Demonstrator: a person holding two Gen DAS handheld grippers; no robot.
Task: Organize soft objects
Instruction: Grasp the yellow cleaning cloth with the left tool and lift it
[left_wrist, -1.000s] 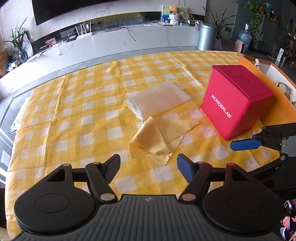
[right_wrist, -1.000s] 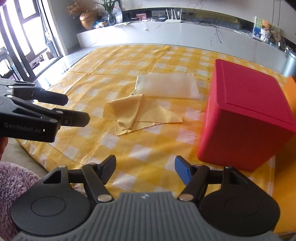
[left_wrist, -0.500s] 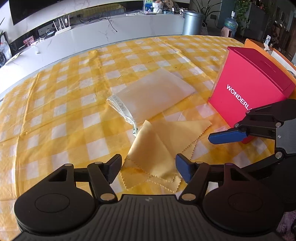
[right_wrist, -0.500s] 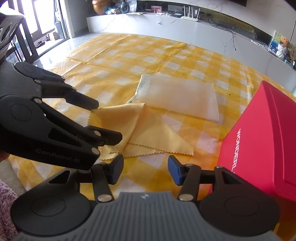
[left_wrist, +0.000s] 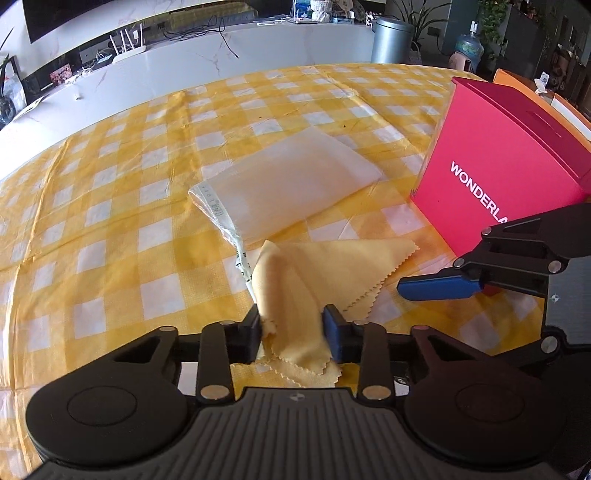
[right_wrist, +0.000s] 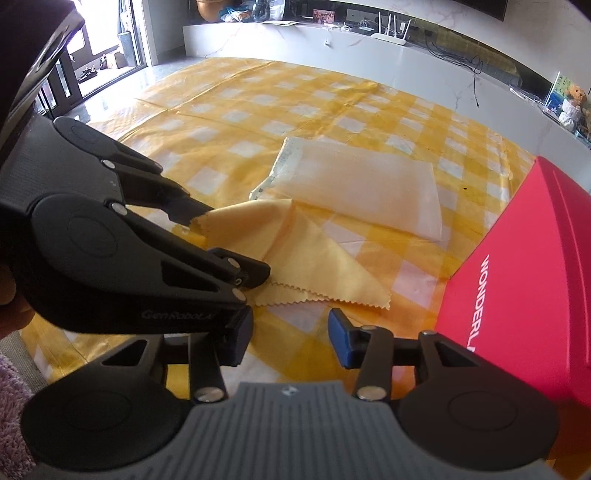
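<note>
Two hand-held grippers over a table spread with a yellow checked tablecloth (left_wrist: 110, 206). A second ago both sets of fingers stood wide and clear above the cloth; now the left gripper (left_wrist: 293, 330) is down on the folded yellow cloth (left_wrist: 314, 269), its jaws closing, with the near, bunched corner of the fabric caught between the pads and rising in a ridge. The right gripper (right_wrist: 291, 334) has narrowed as well and is closing, but nothing lies between its fingers; only bare tablecloth shows there, just short of the cloth's pinked front edge.

This reads as the start of the pick: one corner is taken, and the second, to judge by position, is not yet.

The cloth lies at the near middle of the table, its far corner touching the translucent white pouch (left_wrist: 291, 184) behind it. The red box (left_wrist: 506, 173), marked WONDERLAB, stands upright close on the right, beside the right gripper, so that side is tight. To the left and beyond the pouch the table lies open, giving room to lift and spread.
</note>
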